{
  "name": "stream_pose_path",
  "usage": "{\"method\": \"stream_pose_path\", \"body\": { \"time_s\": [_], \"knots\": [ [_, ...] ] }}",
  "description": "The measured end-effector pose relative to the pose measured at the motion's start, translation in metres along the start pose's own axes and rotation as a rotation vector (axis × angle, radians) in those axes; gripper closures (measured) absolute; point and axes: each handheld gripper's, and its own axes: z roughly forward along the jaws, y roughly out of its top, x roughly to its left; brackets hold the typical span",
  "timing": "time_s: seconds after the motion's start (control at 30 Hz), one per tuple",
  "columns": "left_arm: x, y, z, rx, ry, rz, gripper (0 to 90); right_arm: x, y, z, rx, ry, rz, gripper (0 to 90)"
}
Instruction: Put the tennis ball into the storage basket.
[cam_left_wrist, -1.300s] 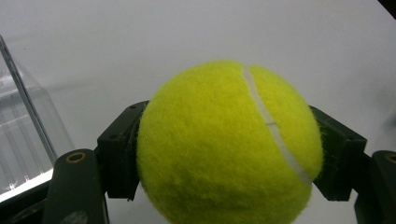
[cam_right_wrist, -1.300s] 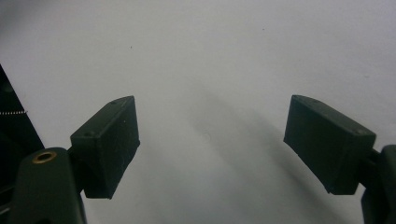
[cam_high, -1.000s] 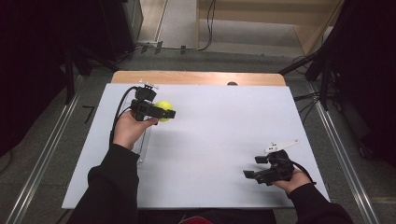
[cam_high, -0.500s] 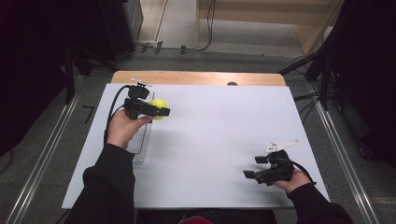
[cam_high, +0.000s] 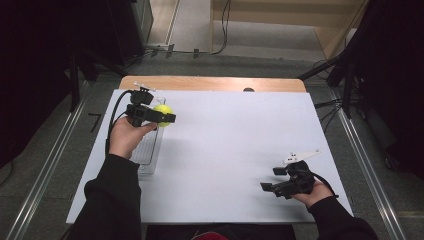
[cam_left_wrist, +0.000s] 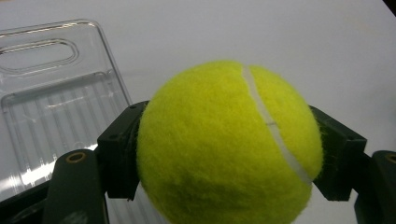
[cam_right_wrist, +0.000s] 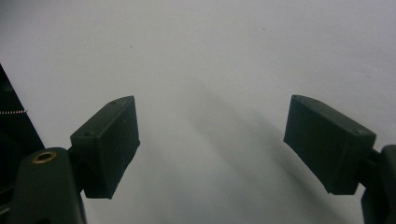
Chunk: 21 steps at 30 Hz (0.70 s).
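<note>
- Tennis ball, bright yellow-green and fuzzy, with one curved white seam running across its right half in the left gripper view.
- It sits between the two black jaws of the left gripper, which pinch it from both sides; the felt bulges slightly past the pads.
- From the high view, the ball is held above the bench near its far left corner, just past the far end of a clear plastic tray.
- That tray is ribbed along its floor, has a slot-shaped handle cutout at one end, and lies along the left edge of the bench.
- Right gripper rests near the near right corner, well apart from the ball, its jaws spread wide over bare white surface with nothing between them.
</note>
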Motion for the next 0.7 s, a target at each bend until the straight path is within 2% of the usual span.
{"method": "stream_pose_path", "body": {
  "time_s": [0.1,0.7],
  "knots": [
    [0.003,-0.001,-0.001,0.003,0.011,0.000,25.7,0.000,0.000,0.000,-0.001,0.000,0.001,16.0],
    [0.024,-0.006,-0.010,-0.020,0.065,-0.064,25.7,0.000,0.000,0.000,-0.001,-0.001,0.001,16.0]
  ]
}}
